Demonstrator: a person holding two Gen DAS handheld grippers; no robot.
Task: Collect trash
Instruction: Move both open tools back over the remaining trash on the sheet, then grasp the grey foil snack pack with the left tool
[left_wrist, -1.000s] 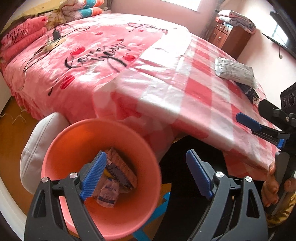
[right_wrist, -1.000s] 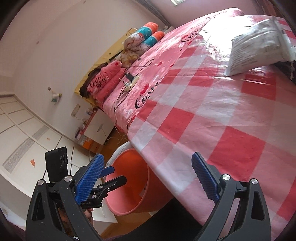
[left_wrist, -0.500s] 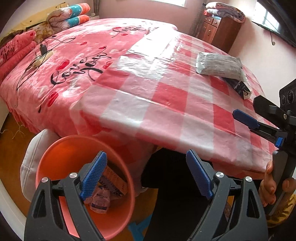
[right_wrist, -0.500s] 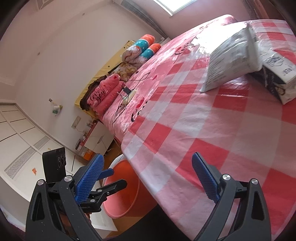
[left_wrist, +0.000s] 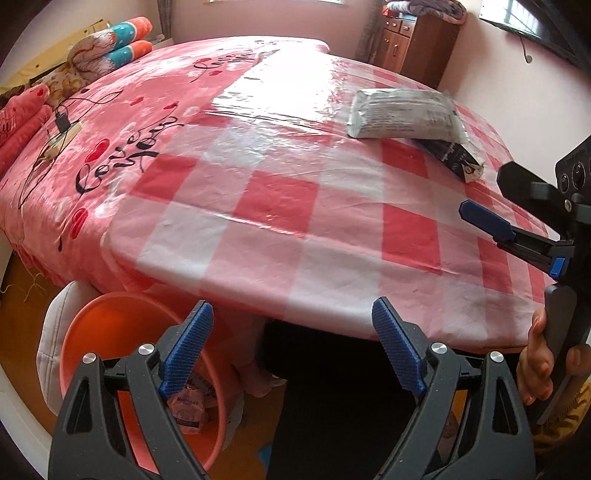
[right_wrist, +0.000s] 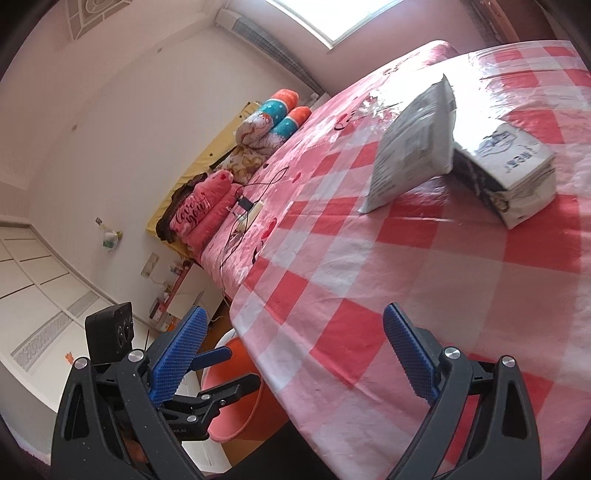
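Trash is not in either of my claws: my left gripper (left_wrist: 291, 354) stands wide open and empty above the orange bin (left_wrist: 92, 325), which holds wrappers (left_wrist: 192, 402). My right gripper (right_wrist: 295, 354) is likewise spread, holding nothing. Beyond, on the checked plastic cloth (right_wrist: 388, 277), lie a grey packet (right_wrist: 413, 147) and a crumpled box (right_wrist: 513, 173), touching.

"Love You" script on bedspread (left_wrist: 125, 155), same on folded pink blanket (right_wrist: 199, 214)
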